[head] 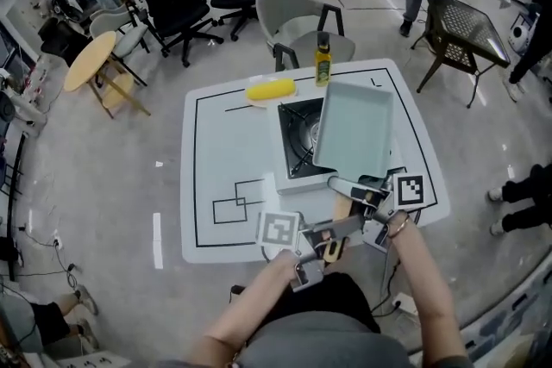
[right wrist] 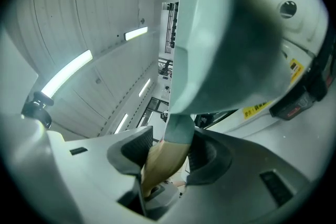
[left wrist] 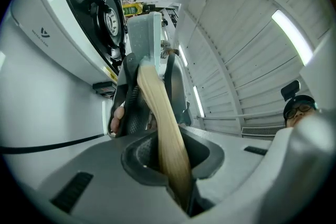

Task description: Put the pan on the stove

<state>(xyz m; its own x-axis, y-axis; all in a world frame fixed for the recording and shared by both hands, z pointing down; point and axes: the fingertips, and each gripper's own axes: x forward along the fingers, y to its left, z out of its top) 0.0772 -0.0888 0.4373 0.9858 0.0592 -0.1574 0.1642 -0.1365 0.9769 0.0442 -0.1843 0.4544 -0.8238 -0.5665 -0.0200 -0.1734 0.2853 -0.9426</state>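
Observation:
A pale grey-blue rectangular pan (head: 354, 125) with a wooden handle (head: 341, 208) hangs over the right part of the white gas stove (head: 297, 152) at the table's middle. Whether it touches the burner I cannot tell. My right gripper (head: 364, 196) is shut on the handle close to the pan. My left gripper (head: 330, 244) is shut on the handle's near end. In the left gripper view the handle (left wrist: 160, 123) runs between the jaws of the left gripper (left wrist: 165, 157) toward the pan (left wrist: 144, 39), beside the stove (left wrist: 63, 23). In the right gripper view the pan's underside (right wrist: 226, 34) looms over the right gripper (right wrist: 165, 152).
On the white table (head: 224, 177), a yellow object (head: 270, 89) and a bottle (head: 323, 60) stand behind the stove. Chairs (head: 302, 26) ring the far side, and a round wooden table (head: 90, 60) is at the left. People stand at the back and right.

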